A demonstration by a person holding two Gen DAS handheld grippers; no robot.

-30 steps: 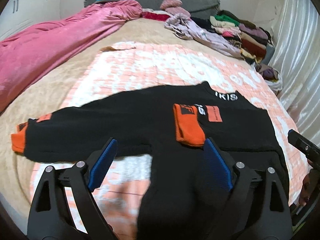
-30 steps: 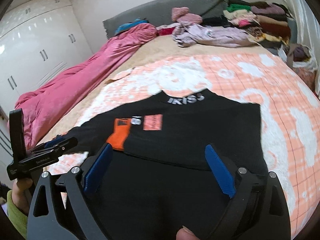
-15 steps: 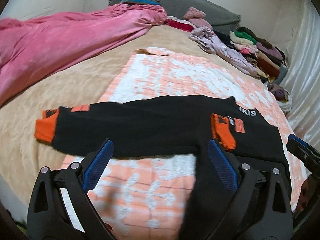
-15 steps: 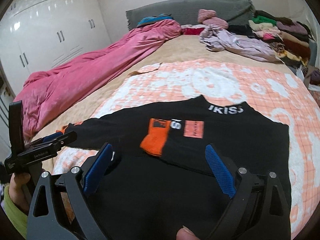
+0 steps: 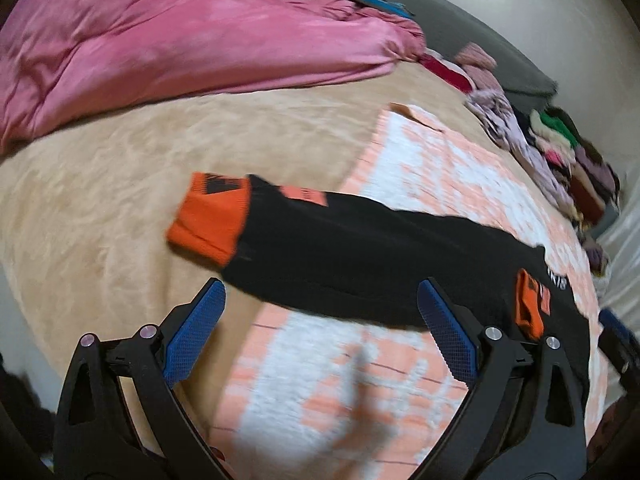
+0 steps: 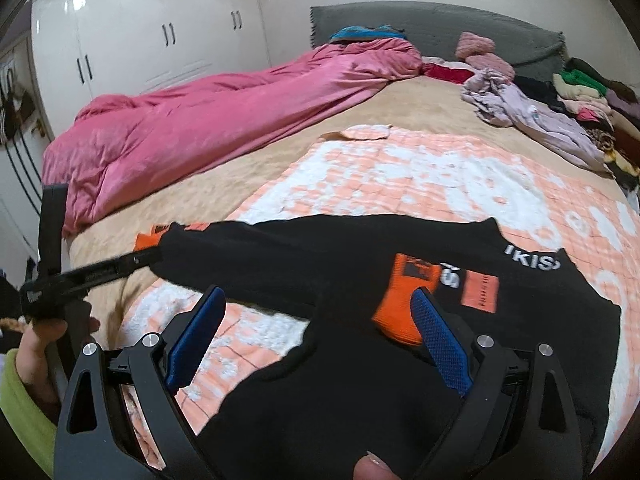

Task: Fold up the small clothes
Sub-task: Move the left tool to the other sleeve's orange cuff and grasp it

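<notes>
**Both tongs apart over the black sweater**

The left gripper (image 5: 320, 336) gapes, nothing between its blue pads (jaws just widened). The right gripper (image 6: 316, 336) also stands apart. The black sweater (image 6: 320, 264) lies mid-frame on the peach-and-white blanket (image 6: 400, 176), one orange cuff (image 5: 208, 216) outstretched left.

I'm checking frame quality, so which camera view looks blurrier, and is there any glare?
Left wrist view: motion-smeared, the black sweater and peach blanket soft, straight lines bent by the fisheye. Right wrist view: sharper, the sweater's white lettering readable, with bright glare spots on the glossy wardrobe doors.
</notes>
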